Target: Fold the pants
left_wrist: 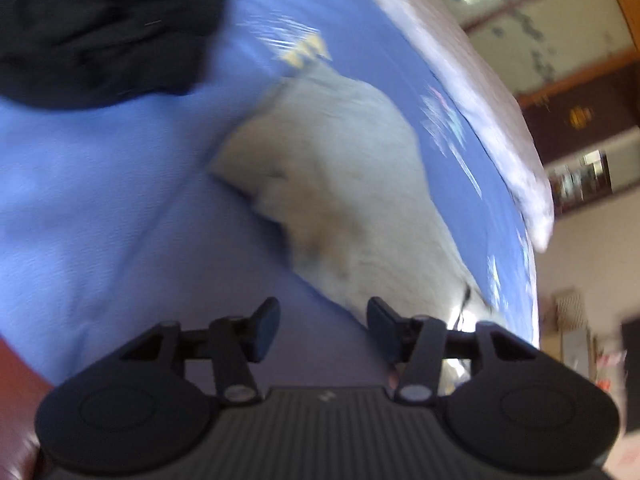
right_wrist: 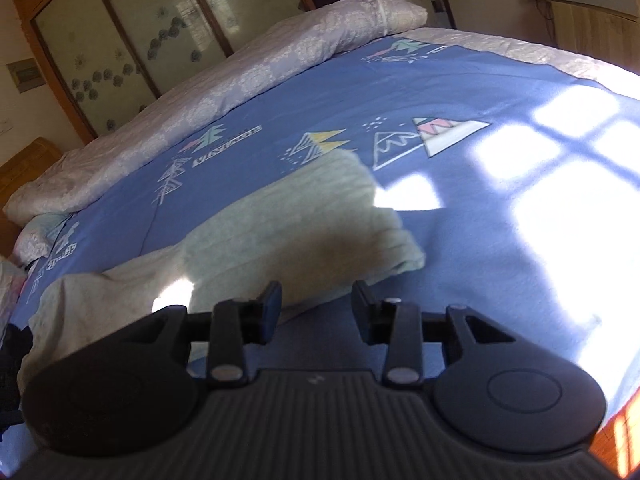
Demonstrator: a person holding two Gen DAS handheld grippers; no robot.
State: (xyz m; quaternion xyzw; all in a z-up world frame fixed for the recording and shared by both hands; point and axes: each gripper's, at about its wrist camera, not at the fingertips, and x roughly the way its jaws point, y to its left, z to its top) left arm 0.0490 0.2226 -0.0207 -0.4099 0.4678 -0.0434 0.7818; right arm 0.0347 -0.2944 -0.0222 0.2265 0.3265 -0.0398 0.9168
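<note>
Lying rumpled, fuzzy pale pants (right_wrist: 288, 236) cover smooth blue sheet (right_wrist: 460, 240).

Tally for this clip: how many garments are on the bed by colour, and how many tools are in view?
Pale green pants: 1
Dark garment: 1
Tools, both open and empty: 2, left tool and right tool
Total: 4, all on or over the blue bedsheet

blue printed sheet (right_wrist: 460, 92) | pale quilt (right_wrist: 224, 92) along far edge | dark garment (left_wrist: 100, 28) | wardrobe (right_wrist: 120, 40)
</note>
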